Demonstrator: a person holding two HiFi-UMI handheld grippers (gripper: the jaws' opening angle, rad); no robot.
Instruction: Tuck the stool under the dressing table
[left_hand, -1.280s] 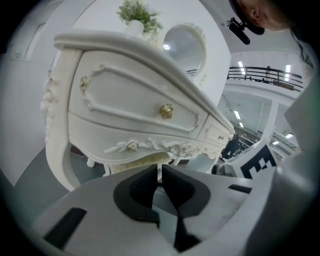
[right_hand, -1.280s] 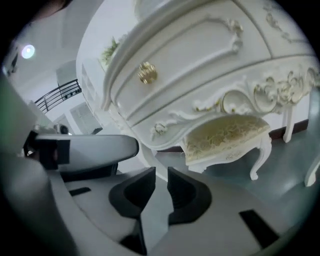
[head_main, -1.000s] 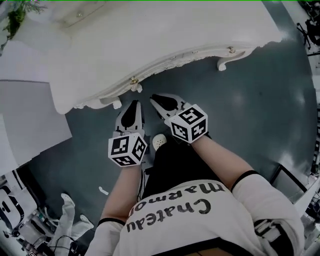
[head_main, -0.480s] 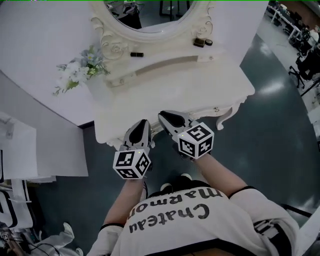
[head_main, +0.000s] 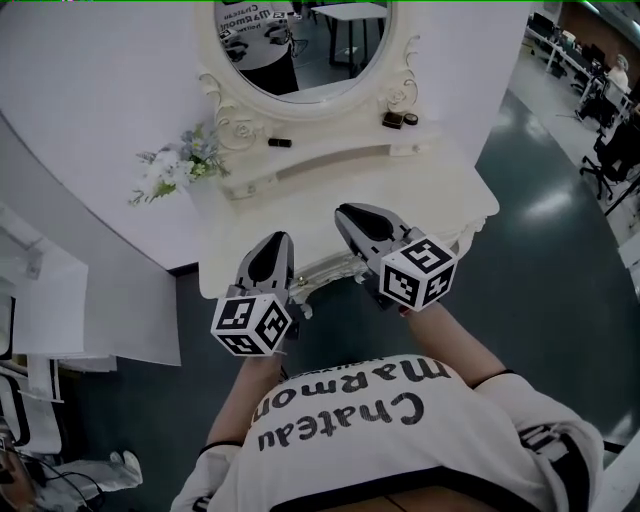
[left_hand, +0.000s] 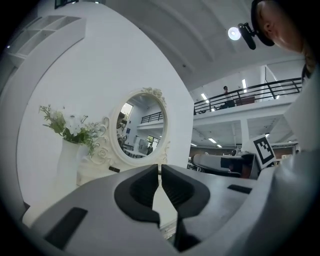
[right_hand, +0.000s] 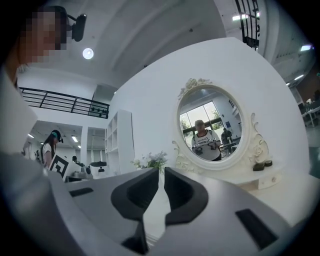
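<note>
Dressing table; left hand-held gripper, right hand-held gripper apparently closed, empty.

At my twelve o'clock stands the cream-white carved dressing counter, upright with its back against a curved white wall. Its oval mirror, in a scrolled frame, rises at the far side above a low raised shelf. The curved front edge with carved trim faces me at six o'clock.
</note>
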